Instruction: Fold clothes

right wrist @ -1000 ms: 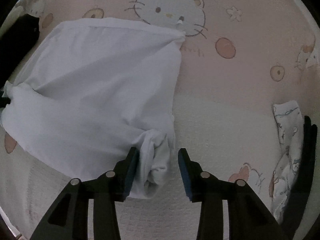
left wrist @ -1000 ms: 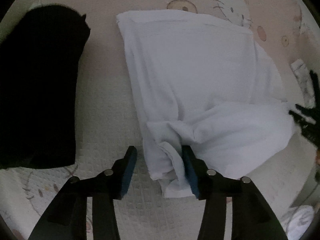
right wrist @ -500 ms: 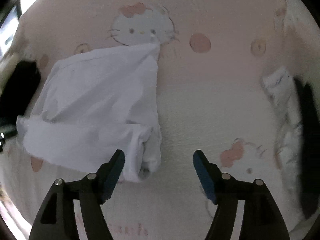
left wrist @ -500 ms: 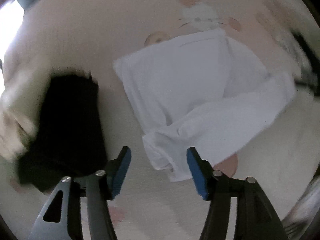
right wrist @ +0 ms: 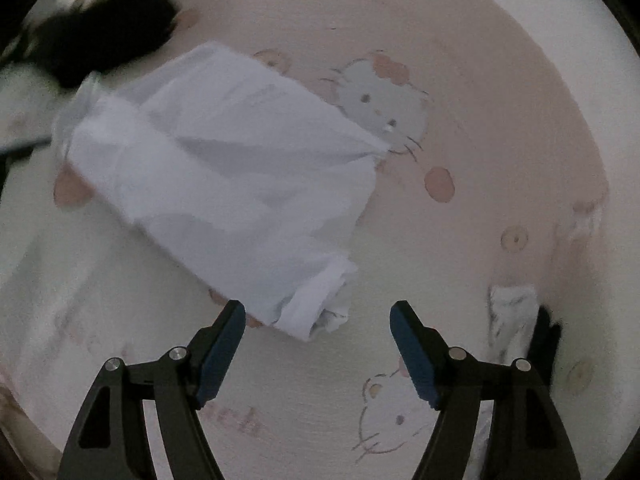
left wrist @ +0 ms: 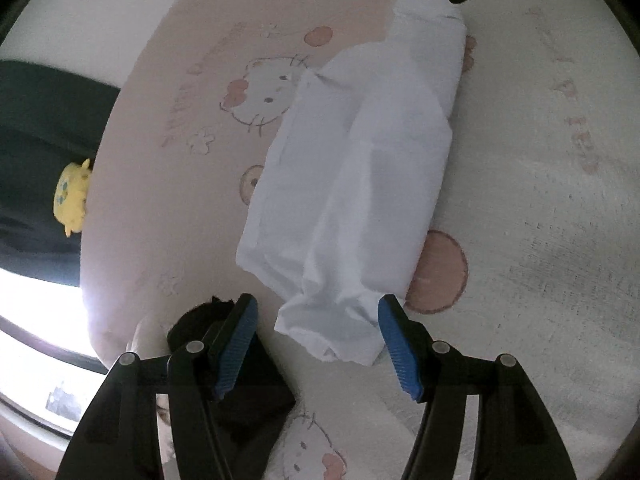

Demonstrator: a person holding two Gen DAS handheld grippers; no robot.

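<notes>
white garment [left wrist: 352, 184]: soft, creased, folded oblong | bedsheet [left wrist: 540, 208]: quilted

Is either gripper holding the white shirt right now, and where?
Nothing is held. Left gripper and right gripper both stand open, clear of the white garment lying on the bedsheet.

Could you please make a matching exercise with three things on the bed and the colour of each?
Things:
1. folded garment
2. second garment
3. small toy beside the bed

Colours:
a. black
b. yellow
c. white

Pairs: 1-c, 2-a, 3-b
</notes>
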